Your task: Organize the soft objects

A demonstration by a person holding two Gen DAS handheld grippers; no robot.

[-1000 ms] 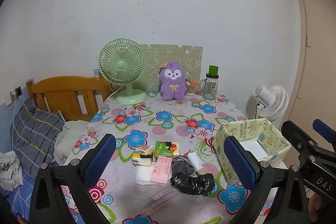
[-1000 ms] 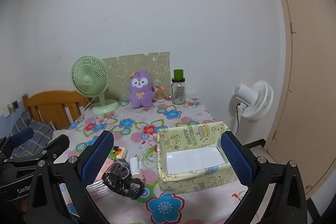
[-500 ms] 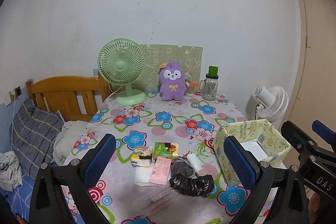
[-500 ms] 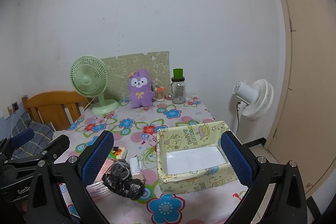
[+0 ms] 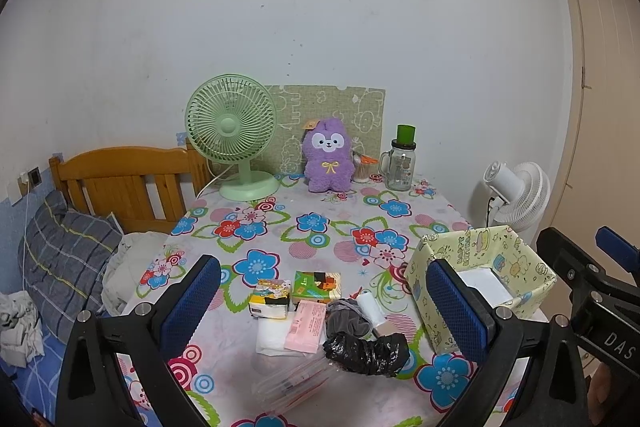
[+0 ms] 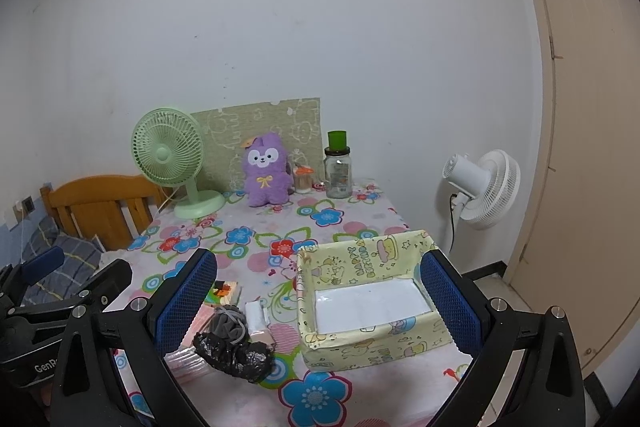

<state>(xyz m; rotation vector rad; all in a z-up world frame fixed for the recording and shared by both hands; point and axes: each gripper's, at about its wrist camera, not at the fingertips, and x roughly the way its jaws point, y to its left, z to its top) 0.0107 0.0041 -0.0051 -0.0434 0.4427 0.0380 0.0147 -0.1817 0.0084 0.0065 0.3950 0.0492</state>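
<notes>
A pile of soft items lies at the table's near edge: a crumpled black bag (image 5: 366, 353) (image 6: 234, 351), a grey scrunchie (image 5: 346, 321) (image 6: 228, 323), a white roll (image 5: 370, 309) (image 6: 256, 315), a pink packet (image 5: 306, 325), tissue packs (image 5: 270, 301) and a green packet (image 5: 316, 285). A yellow patterned box (image 5: 486, 291) (image 6: 372, 303) stands open to their right, only a white liner inside. My left gripper (image 5: 320, 307) is open above the pile. My right gripper (image 6: 318, 301) is open in front of the box.
At the table's back stand a green fan (image 5: 232, 139), a purple plush (image 5: 328, 157) and a glass jar with a green lid (image 5: 400, 163). A white fan (image 6: 482, 189) stands right of the table. A wooden bed frame (image 5: 120, 179) with bedding is on the left.
Both grippers have drifted very slightly; the view is nearly the same. Nothing on the table has moved.
</notes>
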